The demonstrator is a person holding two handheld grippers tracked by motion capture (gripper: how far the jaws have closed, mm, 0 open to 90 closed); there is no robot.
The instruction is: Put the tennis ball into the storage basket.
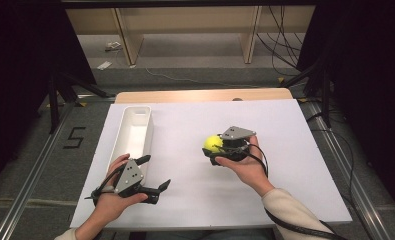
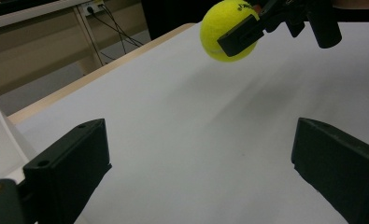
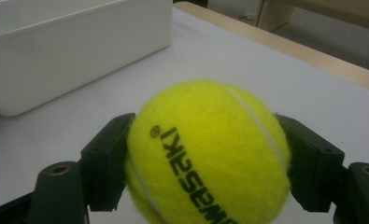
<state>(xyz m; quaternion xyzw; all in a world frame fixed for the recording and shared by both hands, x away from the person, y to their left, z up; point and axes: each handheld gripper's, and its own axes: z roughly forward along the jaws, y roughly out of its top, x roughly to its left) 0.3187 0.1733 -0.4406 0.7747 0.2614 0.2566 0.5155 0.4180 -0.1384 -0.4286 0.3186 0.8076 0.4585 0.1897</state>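
Note:
A yellow tennis ball (image 1: 213,142) is clamped between the jaws of my right gripper (image 1: 214,145), held a little above the white table sheet near its middle. In the right gripper view the ball (image 3: 208,154) sits squeezed between both black pads, with black lettering on its felt. The left gripper view catches the same ball (image 2: 226,30) off the table at the upper right, gripped by the other hand's jaws. My left gripper (image 1: 155,175) rests at the table's front left, open, with nothing between its fingers (image 2: 67,161).
A long white bin (image 1: 132,135) lies at the left of the white sheet (image 1: 285,130), just beyond my left hand; its wall (image 3: 74,51) stands close ahead of the held ball. A wooden table edge (image 1: 205,95) runs along the back.

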